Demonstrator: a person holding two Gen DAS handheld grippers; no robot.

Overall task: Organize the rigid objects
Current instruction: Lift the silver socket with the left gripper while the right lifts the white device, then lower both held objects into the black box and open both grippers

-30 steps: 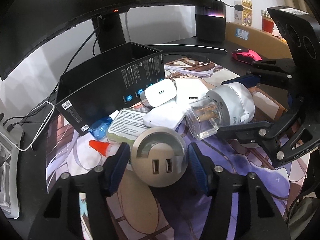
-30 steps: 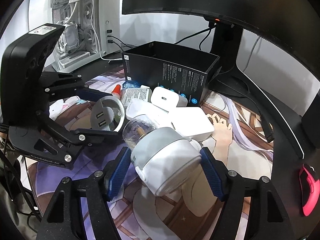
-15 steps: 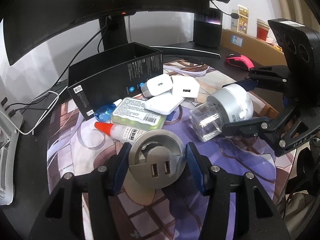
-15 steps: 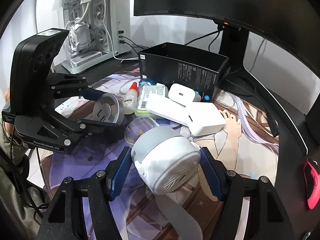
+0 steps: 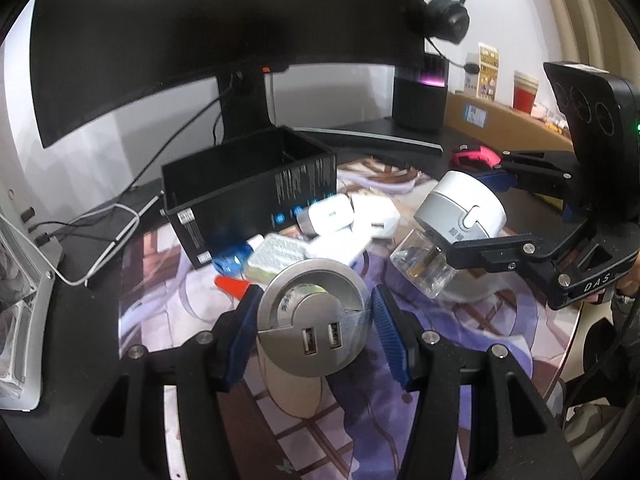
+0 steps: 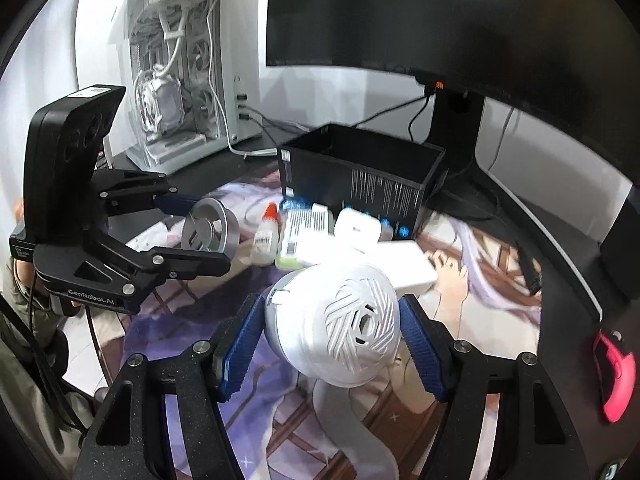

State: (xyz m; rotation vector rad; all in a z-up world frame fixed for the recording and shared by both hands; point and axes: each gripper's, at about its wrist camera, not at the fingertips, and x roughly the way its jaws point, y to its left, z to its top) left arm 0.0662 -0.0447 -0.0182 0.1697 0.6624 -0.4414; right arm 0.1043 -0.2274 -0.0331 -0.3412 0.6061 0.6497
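With the round silver USB hub (image 5: 316,320) clamped in the left hand-held gripper (image 5: 314,336) and the white diffuser (image 6: 340,328) in the right hand-held gripper (image 6: 332,340), both are held short of the open black box (image 5: 248,184), into which a carry is judged due

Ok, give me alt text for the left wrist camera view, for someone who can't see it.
The left tongs grip a round silver USB hub above a printed desk mat. To the right, the right tongs hold a white device with a clear base; behind sit white chargers and an open black box.
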